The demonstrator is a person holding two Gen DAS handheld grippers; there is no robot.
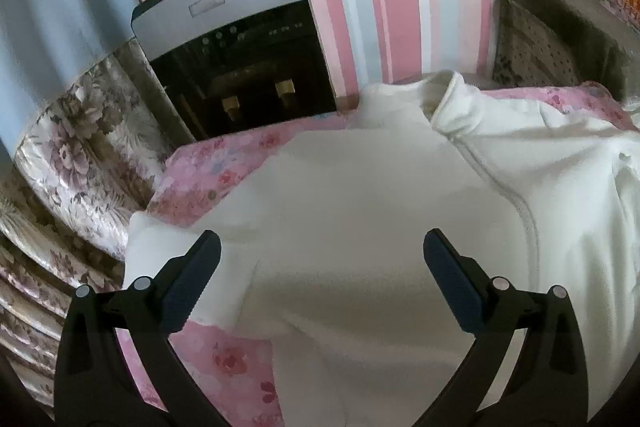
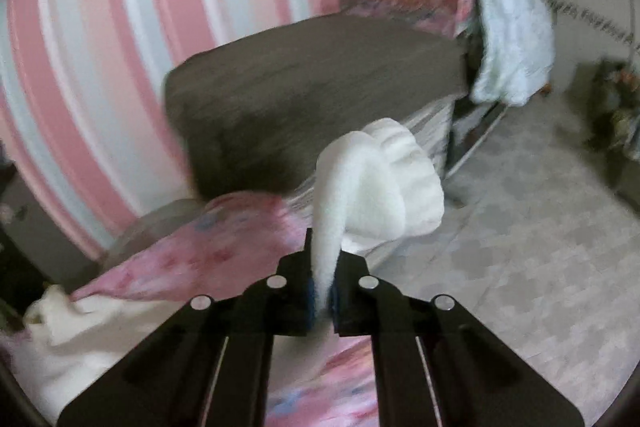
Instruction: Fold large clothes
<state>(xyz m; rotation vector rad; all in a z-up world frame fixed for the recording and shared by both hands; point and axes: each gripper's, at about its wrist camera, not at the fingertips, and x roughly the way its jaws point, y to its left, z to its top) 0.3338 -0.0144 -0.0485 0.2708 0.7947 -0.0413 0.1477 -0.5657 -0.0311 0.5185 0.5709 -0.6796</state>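
Right black two-finger gripper (image 2: pixel 322 291) clamps the white fleece garment's ribbed cuff (image 2: pixel 384 179).
Left black gripper (image 1: pixel 322 267), lower frame, stands open above the garment's body (image 1: pixel 340 195) on pink floral bedding (image 1: pixel 224 167).

Your right wrist view is smeared: the brown cushion (image 2: pixel 312 99) and pink floral sheet (image 2: pixel 208 247) lose their detail. The white jacket (image 1: pixel 360 227) runs off the left wrist view's right and bottom edges, and its cuff (image 2: pixel 384 183) hides the bed's edge behind it.
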